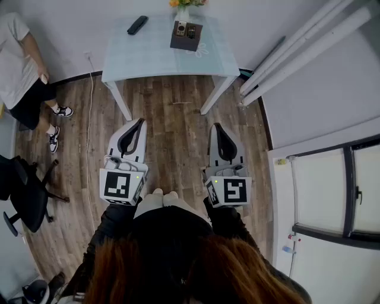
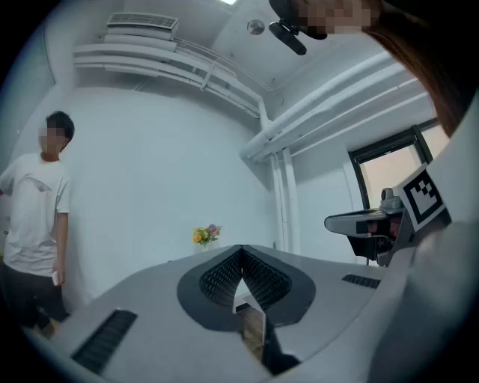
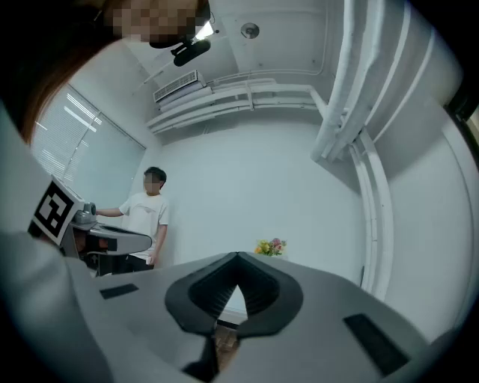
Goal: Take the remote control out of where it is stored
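Across the wooden floor stands a pale glass-topped table. On it a dark holder box stores small remote controls, in front of a vase of flowers. Left of the box, a black remote lies loose on the tabletop. My left gripper and right gripper hover side by side over the floor, well short of the table. Both point toward it with nothing in them. Each one's jaws meet at the tips, in the left gripper view and in the right gripper view. The flowers show beyond them.
A person in a white shirt stands at the left by the wall. A black office chair is at the left near me. White pipes run along the right wall above a window. A cable trails over the floor.
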Motion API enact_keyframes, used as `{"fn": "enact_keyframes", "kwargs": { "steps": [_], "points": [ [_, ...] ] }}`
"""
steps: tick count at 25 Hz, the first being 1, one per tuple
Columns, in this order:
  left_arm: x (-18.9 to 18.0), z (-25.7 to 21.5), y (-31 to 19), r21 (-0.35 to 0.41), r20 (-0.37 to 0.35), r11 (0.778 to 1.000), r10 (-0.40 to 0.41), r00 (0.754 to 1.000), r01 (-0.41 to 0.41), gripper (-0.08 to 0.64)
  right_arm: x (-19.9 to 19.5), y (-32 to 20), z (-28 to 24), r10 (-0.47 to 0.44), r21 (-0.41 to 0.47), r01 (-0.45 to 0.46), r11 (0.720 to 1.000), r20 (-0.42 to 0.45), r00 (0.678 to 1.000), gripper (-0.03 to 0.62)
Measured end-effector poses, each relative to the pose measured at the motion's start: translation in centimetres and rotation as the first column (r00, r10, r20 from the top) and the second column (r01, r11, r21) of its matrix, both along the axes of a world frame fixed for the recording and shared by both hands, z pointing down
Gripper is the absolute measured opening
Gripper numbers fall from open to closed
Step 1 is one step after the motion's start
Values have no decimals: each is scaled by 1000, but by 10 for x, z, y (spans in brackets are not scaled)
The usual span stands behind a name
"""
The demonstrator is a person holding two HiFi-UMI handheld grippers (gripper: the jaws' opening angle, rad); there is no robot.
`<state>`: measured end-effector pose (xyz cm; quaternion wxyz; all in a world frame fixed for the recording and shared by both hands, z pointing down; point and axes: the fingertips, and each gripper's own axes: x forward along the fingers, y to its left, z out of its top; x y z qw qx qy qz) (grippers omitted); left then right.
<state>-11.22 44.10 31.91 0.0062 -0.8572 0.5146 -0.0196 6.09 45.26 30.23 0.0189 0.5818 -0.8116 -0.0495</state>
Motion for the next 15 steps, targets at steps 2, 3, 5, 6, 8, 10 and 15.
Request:
{"fn": "enact_keyframes", "kwargs": {
  "steps": [2, 3, 5, 6, 8, 10, 15],
  "points": [
    [4, -1, -1, 7, 5, 1000, 2, 1000, -2, 5, 1, -1, 1, -7, -2, 7, 1000, 0, 1000, 14],
    [7, -1, -1, 9, 5, 1000, 3, 1000, -4, 5, 2, -2, 1, -10, -3, 10, 1000, -1, 1000, 14],
    [11, -2, -2, 10, 4, 1000, 6, 1000, -6, 5, 4, -3, 1, -12, -3, 12, 1000, 2, 1000, 14],
    [13, -2, -3, 9, 3, 1000, 7, 1000, -7, 5, 4, -3, -1, -16, 1, 16, 1000, 7, 1000, 14],
    [17, -2, -3, 8, 8, 1000, 11, 1000, -11, 5, 4, -4, -4, -37, 13, 37, 999, 20, 999, 14],
    [19, -2, -4, 9, 12, 1000, 9, 1000, -9, 5, 4, -3, -5, -59, 22, 58, 998, 27, 998, 14],
    [28, -1, -7, 12, 15, 1000, -1, 1000, 1, 5, 10, -5, -2, -85, 19, 85, 996, 45, 995, 15]
  ]
}}
